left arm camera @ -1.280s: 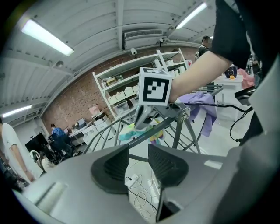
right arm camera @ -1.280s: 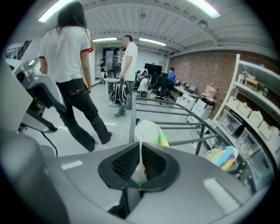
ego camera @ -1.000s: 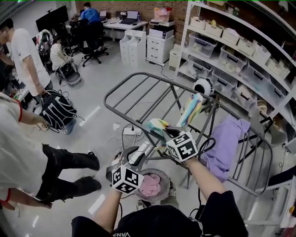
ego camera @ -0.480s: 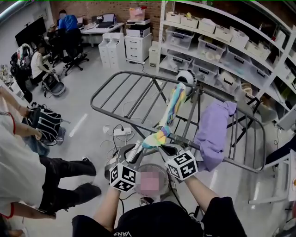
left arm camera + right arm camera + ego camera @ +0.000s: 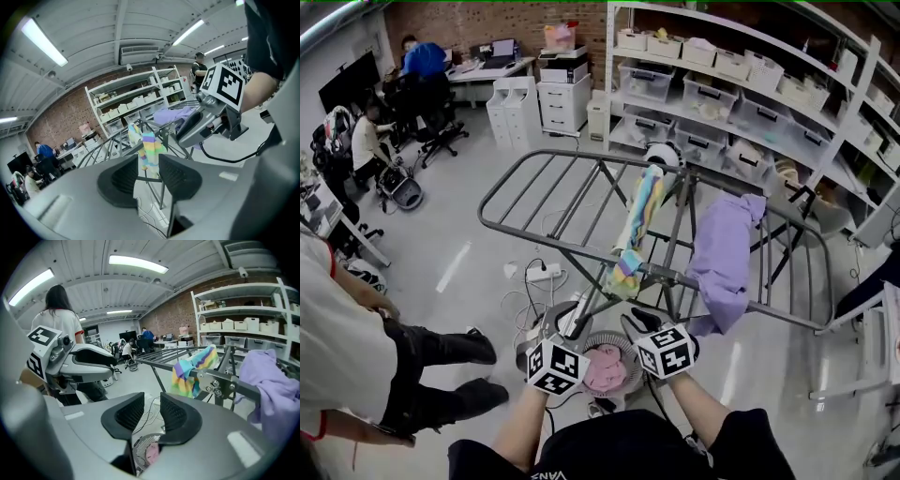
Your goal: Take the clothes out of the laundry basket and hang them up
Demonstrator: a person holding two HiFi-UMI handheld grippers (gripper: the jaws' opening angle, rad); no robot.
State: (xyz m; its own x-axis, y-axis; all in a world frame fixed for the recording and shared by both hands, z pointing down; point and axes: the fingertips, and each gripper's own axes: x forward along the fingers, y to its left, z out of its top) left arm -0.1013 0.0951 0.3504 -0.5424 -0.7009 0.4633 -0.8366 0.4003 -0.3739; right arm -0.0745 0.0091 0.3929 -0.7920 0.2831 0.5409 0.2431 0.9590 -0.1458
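A rainbow-striped cloth (image 5: 630,234) hangs over a bar of the grey drying rack (image 5: 534,169), with a purple garment (image 5: 727,248) draped to its right. Below the rack, the round laundry basket (image 5: 628,343) holds a pink garment (image 5: 605,367). My left gripper (image 5: 555,321) hovers over the basket's left rim, open and empty. My right gripper (image 5: 637,322) is over the basket's right rim, its jaws opening with nothing between them. The striped cloth (image 5: 191,372) hangs free ahead of the right gripper (image 5: 152,412). It also shows beyond the left gripper (image 5: 148,174).
White shelving with storage bins (image 5: 750,84) lines the back right. Cables and a power strip (image 5: 542,273) lie on the floor under the rack. A person in black trousers (image 5: 422,361) stands at the left. Desks and seated people (image 5: 422,70) are far left.
The right gripper let go of the striped cloth, which now hangs on the rack. Both grippers drew back and down toward the basket.
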